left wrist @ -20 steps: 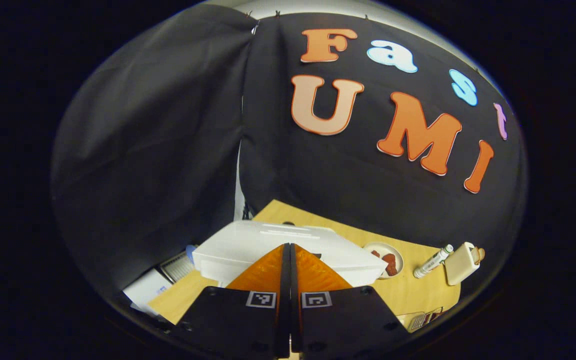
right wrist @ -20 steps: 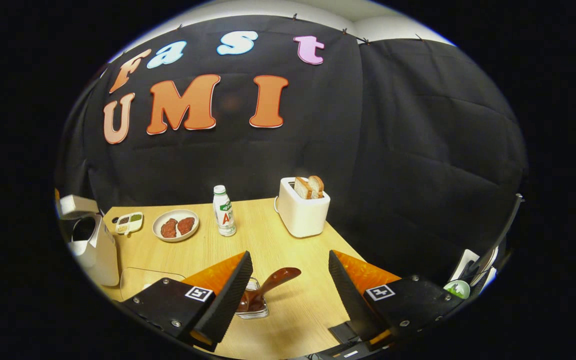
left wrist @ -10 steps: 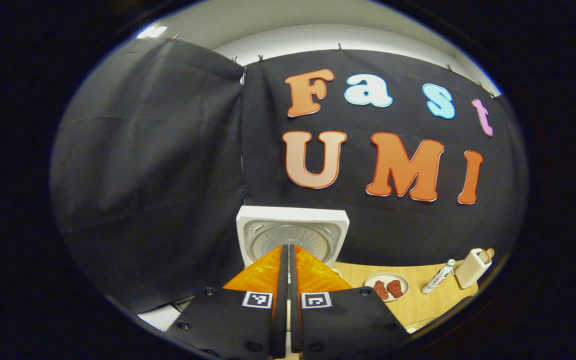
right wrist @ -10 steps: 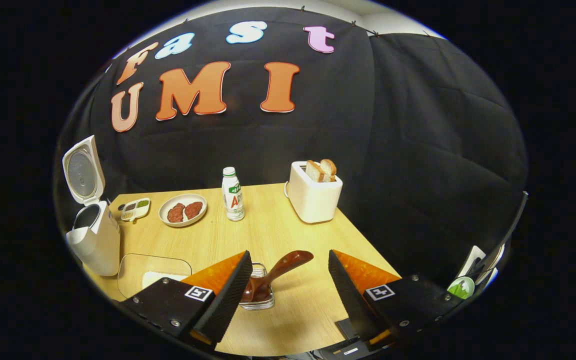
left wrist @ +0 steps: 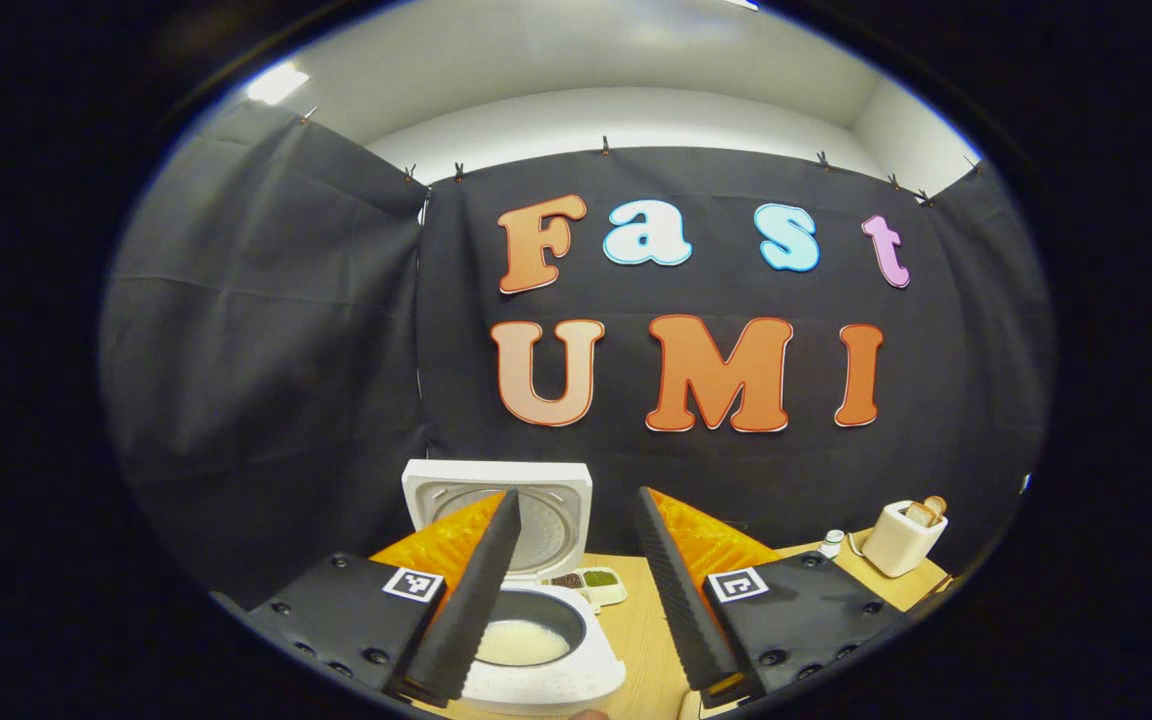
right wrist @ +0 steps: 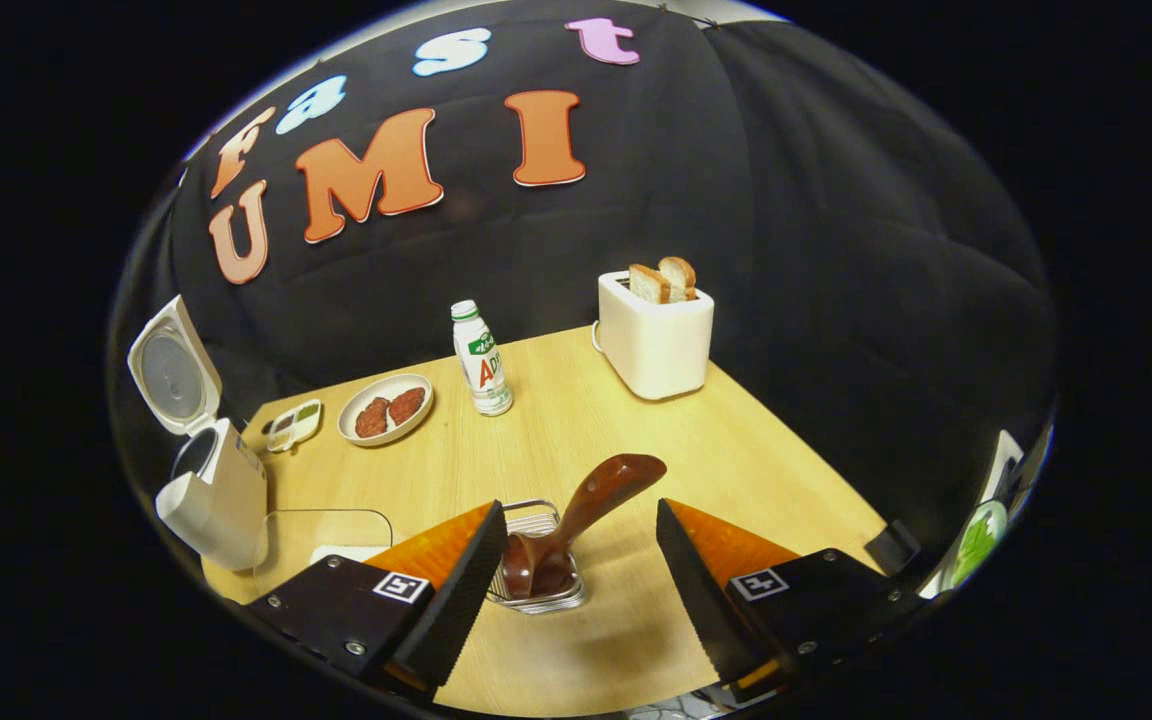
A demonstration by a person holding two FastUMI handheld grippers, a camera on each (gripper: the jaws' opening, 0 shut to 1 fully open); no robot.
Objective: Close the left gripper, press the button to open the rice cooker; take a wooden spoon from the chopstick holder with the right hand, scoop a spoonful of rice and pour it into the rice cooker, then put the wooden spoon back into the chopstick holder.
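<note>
Left gripper view: white rice cooker (left wrist: 536, 650) stands lid-up, so the button step looks done; your left gripper (left wrist: 568, 590) is spread, empty. Your right gripper (right wrist: 576, 590) — wide, empty — flanks the brown wooden spoon (right wrist: 586, 510) in its wire chopstick holder (right wrist: 536, 590); scooping remains.

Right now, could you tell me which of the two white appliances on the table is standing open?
The rice cooker at the table's left edge: its lid is swung upright. The toaster near the back wall just holds two bread slices.
</note>
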